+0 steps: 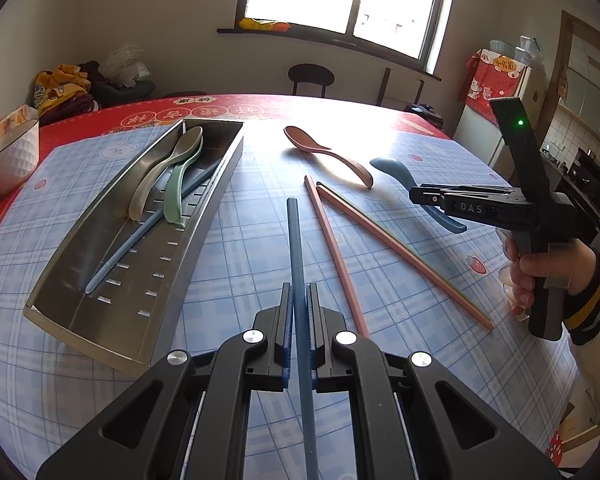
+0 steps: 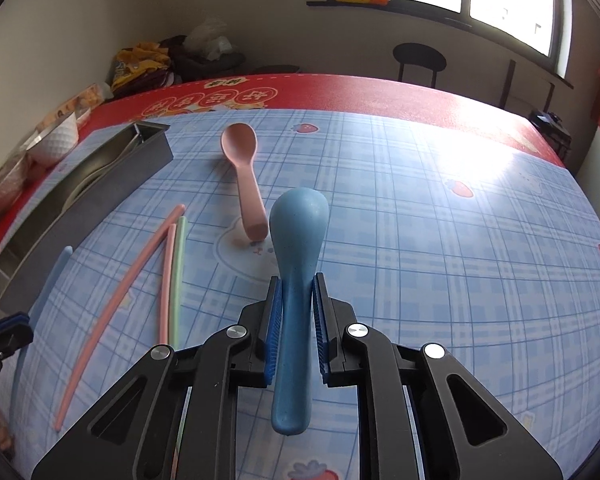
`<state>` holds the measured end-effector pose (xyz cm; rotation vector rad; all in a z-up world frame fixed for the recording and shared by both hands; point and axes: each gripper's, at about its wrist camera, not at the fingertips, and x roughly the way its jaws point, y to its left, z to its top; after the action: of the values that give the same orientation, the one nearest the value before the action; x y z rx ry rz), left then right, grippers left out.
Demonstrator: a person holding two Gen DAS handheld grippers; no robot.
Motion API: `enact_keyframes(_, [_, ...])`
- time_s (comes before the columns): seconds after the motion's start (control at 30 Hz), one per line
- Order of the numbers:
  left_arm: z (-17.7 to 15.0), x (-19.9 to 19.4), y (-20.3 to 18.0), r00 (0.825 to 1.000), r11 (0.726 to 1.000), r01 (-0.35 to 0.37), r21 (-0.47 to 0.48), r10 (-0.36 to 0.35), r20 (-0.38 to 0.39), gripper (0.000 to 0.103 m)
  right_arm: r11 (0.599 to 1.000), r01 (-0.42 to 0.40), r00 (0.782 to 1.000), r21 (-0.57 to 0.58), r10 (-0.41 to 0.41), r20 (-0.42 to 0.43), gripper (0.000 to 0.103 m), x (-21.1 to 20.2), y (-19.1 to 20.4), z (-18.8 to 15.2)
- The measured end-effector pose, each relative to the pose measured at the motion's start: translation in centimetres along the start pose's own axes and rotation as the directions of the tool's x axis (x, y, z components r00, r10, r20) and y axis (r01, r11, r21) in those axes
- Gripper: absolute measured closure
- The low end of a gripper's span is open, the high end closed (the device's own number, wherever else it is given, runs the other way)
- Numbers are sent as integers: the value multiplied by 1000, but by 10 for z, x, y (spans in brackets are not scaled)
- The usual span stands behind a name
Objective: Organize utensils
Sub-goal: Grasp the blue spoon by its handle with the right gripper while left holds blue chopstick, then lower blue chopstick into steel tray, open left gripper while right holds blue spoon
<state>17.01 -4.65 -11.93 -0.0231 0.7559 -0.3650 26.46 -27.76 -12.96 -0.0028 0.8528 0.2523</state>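
My left gripper (image 1: 299, 292) is shut on a dark blue chopstick (image 1: 294, 240) that points forward over the table. My right gripper (image 2: 296, 280), seen from the side in the left wrist view (image 1: 418, 196), is shut on the handle of a blue spoon (image 2: 298, 220) whose bowl faces away. A steel tray (image 1: 216, 196) at the left holds a beige spoon (image 1: 168, 168), a green spoon (image 1: 180, 184) and another blue chopstick (image 1: 148, 232). On the cloth lie a pink spoon (image 2: 244, 160), two pink chopsticks (image 1: 332, 248) (image 1: 400, 252) and a green chopstick (image 2: 177, 280).
A white bowl (image 1: 8, 152) stands at the table's far left beside the tray. A person's hand (image 1: 540, 272) in a striped cuff holds the right gripper's handle. The checked blue cloth (image 2: 420, 220) stretches to the right; chairs and a window lie beyond the red table edge.
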Motion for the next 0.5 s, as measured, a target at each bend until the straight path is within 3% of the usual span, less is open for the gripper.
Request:
enact_keyframes(0.13, [0,1,0,1000,1000,2,-1,-2,-6,97,998,-48,997,31,46,56,88,-18,3,-7])
enact_keyframes(0.3, [0,2,0,1000,1000,5,2,-5,-9,97,973,-188,977,133,172,122,88,-38,0,-11])
enact_keyframes(0.5, [0,1,4,1000,1000,18,-22,-18,-4,97,961,-227,967,158,202,157,88,-39,11,-24])
